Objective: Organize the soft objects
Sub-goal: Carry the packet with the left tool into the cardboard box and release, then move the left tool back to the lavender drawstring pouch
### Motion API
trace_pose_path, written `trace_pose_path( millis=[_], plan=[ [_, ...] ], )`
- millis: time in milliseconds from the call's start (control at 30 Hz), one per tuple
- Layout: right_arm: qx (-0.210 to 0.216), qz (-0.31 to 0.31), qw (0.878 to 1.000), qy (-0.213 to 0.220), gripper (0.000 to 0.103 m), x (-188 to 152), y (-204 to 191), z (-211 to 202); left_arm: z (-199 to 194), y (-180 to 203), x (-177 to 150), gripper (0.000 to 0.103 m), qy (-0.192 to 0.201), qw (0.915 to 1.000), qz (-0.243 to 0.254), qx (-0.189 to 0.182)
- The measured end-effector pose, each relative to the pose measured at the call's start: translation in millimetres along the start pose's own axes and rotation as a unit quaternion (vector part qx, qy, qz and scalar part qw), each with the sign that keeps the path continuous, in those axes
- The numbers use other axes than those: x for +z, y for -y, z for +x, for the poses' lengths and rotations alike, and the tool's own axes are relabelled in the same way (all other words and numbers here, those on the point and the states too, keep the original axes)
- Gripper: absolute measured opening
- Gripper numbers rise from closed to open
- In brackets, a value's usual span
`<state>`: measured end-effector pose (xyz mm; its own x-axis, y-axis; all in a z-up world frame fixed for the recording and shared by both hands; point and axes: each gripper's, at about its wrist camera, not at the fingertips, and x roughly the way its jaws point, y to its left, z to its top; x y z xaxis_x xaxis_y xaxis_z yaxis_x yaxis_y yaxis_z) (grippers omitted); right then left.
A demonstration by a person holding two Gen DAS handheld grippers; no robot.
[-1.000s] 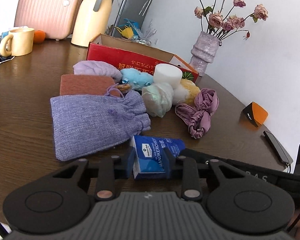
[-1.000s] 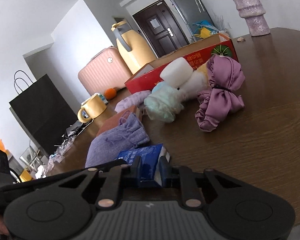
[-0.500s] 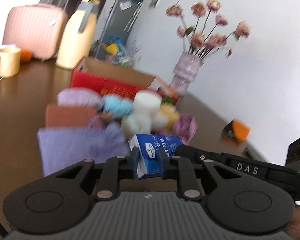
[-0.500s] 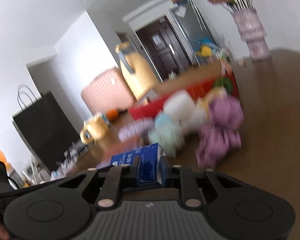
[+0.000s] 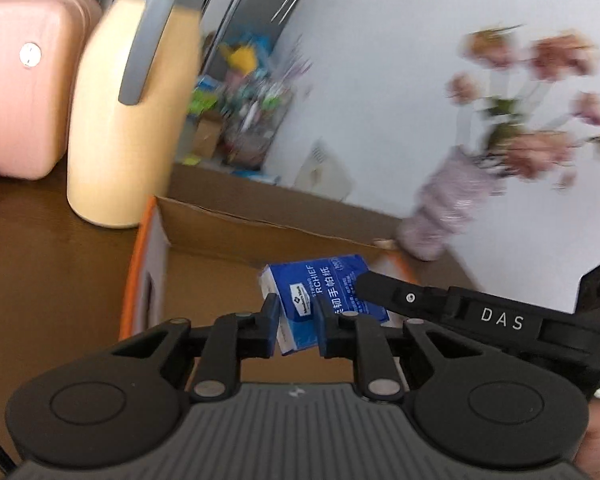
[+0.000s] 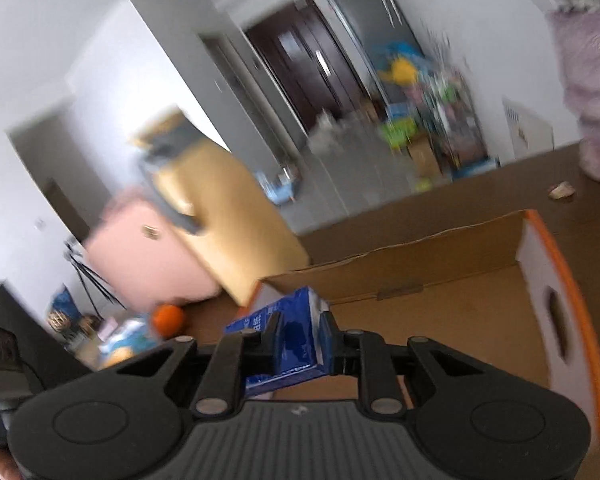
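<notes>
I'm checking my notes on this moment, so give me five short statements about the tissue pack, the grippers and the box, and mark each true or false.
1. Both grippers grip the blue tissue pack. True: the left gripper and the right gripper each clamp it.
2. The pack lies on the table. False: it is held up over the open cardboard box.
3. The part of the box floor in view already holds several soft things. False: it shows bare cardboard.
4. A cream jug stands beyond the box on the table. True.
5. The left gripper's jaws stand wide open. False: they have just been closing onto the pack.
</notes>
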<state>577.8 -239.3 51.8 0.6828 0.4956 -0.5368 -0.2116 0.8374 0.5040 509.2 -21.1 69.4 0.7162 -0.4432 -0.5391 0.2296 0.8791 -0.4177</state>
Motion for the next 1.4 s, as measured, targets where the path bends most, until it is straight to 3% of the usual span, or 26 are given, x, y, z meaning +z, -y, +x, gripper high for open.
trace_pose_path(
  millis=[133,233,333,533,700,767,800,833,1000,1033,1067,1100,1133,1267,1400],
  plan=[
    [-0.017,0.043,0.997,-0.064,0.018,16.1,19.1,90.2,84.3,-42.0,46.6,0.018,-0.053,0.9973,-0.011,0.050],
    [-0.017,0.060,0.993,-0.102,0.019,18.2,29.2,138.4,127.4,-61.2,57.2,0.018,-0.081,0.9921,-0.003,0.095],
    [-0.023,0.056,0.993,-0.098,0.020,18.9,29.6,152.7,151.4,-71.3,62.2,0.019,-0.094,0.9869,0.008,0.131],
    [-0.020,0.038,0.995,-0.091,0.021,27.2,24.0,145.9,145.5,-69.4,63.2,0.020,-0.076,0.9845,0.050,0.150],
    [-0.049,-0.001,0.997,-0.060,0.021,37.7,15.6,86.2,114.2,-57.1,69.2,0.021,-0.060,0.9848,0.060,0.151],
    [-0.064,-0.017,0.997,-0.046,0.021,41.3,15.0,53.9,95.6,-47.7,70.2,0.028,-0.053,0.9839,0.069,0.156],
    [-0.070,-0.023,0.996,-0.040,0.022,42.0,15.4,36.6,85.6,-42.8,69.8,0.040,-0.049,0.9834,0.074,0.158],
    [-0.074,-0.030,0.996,-0.035,0.026,42.2,16.2,17.2,71.5,-38.2,67.9,0.048,-0.041,0.9829,0.081,0.160],
    [-0.109,-0.065,0.992,-0.009,0.043,24.1,25.7,-79.0,6.8,-28.2,37.5,0.051,-0.002,0.9705,0.121,0.208],
    [-0.117,-0.068,0.991,0.000,0.049,18.7,28.4,-94.0,-5.2,-25.4,30.1,0.058,0.004,0.9687,0.127,0.213],
    [-0.125,-0.072,0.989,0.014,0.064,10.9,31.0,-111.0,-19.7,-21.7,22.0,0.065,0.011,0.9672,0.133,0.216],
    [-0.131,-0.075,0.988,0.030,0.074,2.3,33.3,-127.1,-33.7,-17.9,15.3,0.082,0.020,0.9666,0.136,0.216],
    [-0.136,-0.079,0.987,0.047,0.092,-6.2,35.3,-141.8,-49.7,-13.6,8.0,0.087,0.036,0.9670,0.134,0.214],
    [-0.156,-0.098,0.979,0.090,0.094,-36.2,39.9,-182.8,-97.8,2.7,-19.7,0.087,0.120,0.9598,0.136,0.214],
    [-0.154,-0.103,0.976,0.110,0.094,-60.2,35.7,-205.7,-119.1,23.1,-40.4,0.091,0.137,0.9572,0.147,0.208]
  ],
)
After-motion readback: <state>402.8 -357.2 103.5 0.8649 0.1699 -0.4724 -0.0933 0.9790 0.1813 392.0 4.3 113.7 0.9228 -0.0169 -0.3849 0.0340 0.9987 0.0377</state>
